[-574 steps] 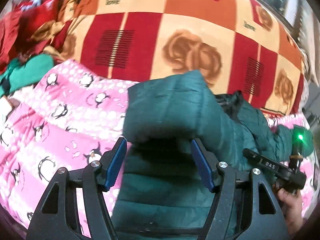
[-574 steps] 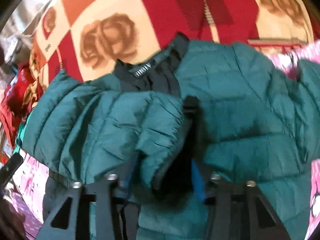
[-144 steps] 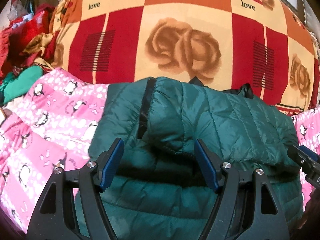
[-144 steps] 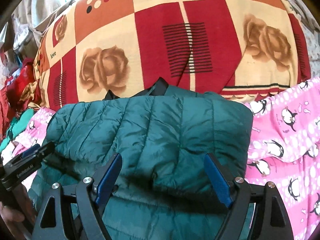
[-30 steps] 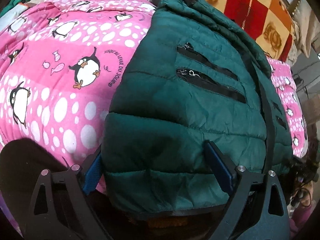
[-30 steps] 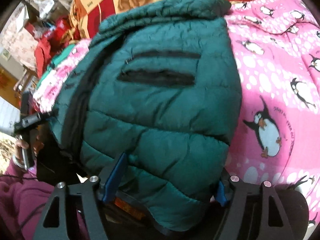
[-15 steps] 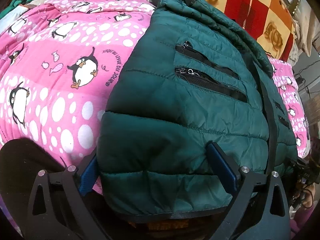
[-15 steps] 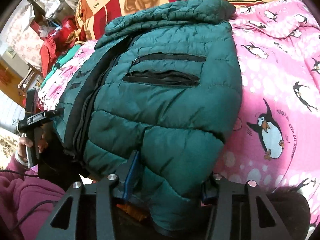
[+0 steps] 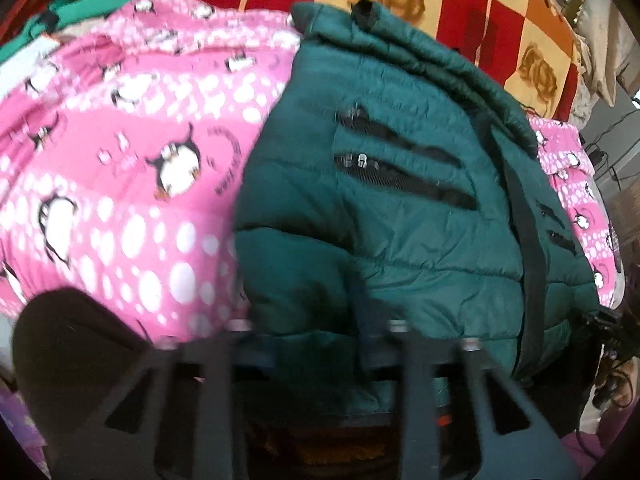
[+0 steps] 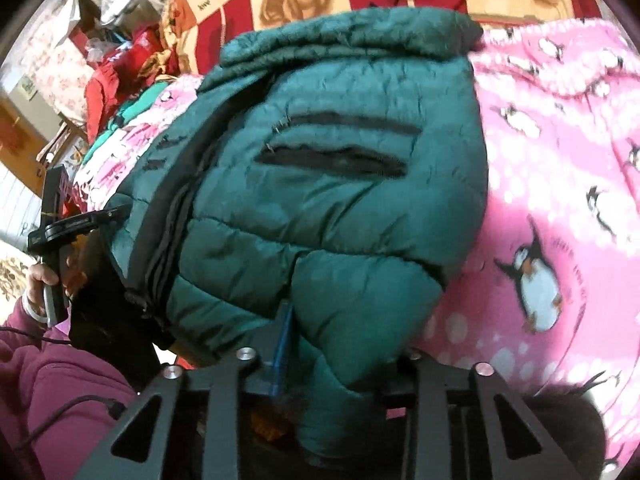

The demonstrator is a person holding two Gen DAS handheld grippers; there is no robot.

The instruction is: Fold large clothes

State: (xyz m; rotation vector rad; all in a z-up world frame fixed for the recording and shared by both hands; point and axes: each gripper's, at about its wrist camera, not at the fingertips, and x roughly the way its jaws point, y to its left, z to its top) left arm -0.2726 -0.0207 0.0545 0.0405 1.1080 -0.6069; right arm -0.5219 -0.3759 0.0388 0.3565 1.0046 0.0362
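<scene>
Dark green quilted fabric fills the narrow gap of both tools. The left hand-held gripper (image 9: 316,332) has just been closing, and its jaws now stand pressed nearly together on the near hem of the puffer jacket (image 9: 400,208), a fold of the hem bunched between them; the picture is blurred there, so the pads themselves cannot be made out. The right hand-held gripper (image 10: 344,356) has likewise just been closing and pinches a thick roll of the same hem, with one blue pad (image 10: 283,344) showing against the cloth on the left of the bunch.

The jacket (image 10: 332,200) lies folded on a pink penguin blanket (image 9: 132,168), its collar end away from the cameras and its two black pocket zips (image 9: 400,168) facing up. Behind it rises a red and orange rose-patterned blanket (image 9: 472,12).

Only the right wrist view shows the other tool from outside: its black handle (image 10: 56,240) is held by a hand (image 10: 44,276) in a maroon sleeve (image 10: 60,384) at the jacket's left edge, beside the black front zip strip (image 10: 160,240). That view alone also shows red clothes (image 10: 116,76) heaped in the far corner. The left wrist view alone shows a green garment (image 9: 88,8) beyond the pink blanket.
</scene>
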